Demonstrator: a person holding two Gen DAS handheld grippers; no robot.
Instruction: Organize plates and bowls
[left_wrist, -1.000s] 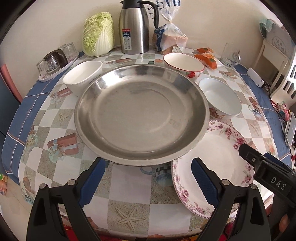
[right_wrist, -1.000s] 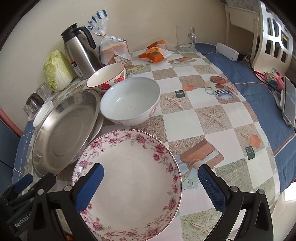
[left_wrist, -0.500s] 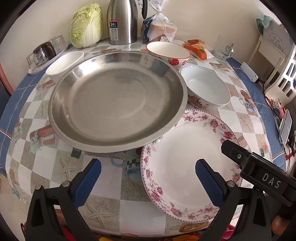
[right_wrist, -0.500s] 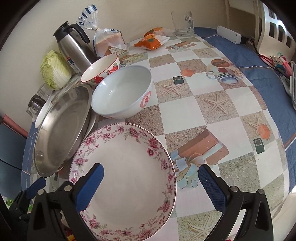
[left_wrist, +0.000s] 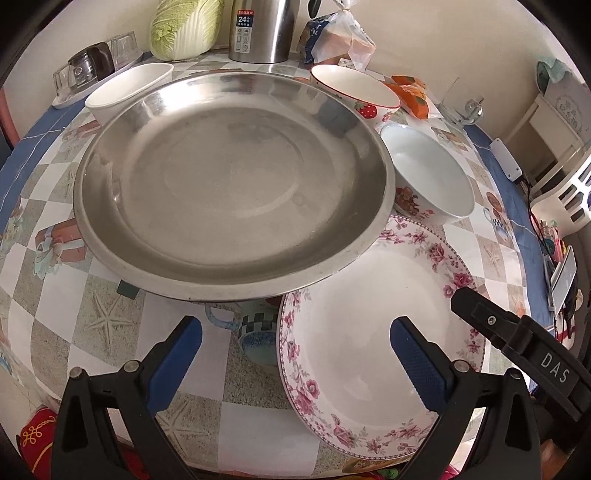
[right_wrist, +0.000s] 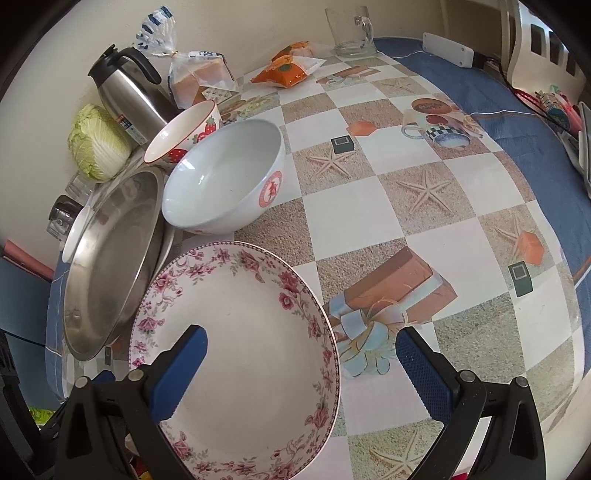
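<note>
Hovering with fingers apart and holding nothing, the left tool (left_wrist: 295, 354) and right tool (right_wrist: 301, 363) face the floral plate (right_wrist: 236, 354) at the table's (right_wrist: 369, 206) near edge. A steel plate (left_wrist: 229, 184) overlaps its rim; a white bowl (right_wrist: 221, 177) sits just behind.

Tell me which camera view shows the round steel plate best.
The left wrist view: the round steel plate fills the middle, seen from above, its whole rim and inside visible. The right wrist view shows the steel plate only at the left edge, foreshortened, beside the floral white plate.
</note>
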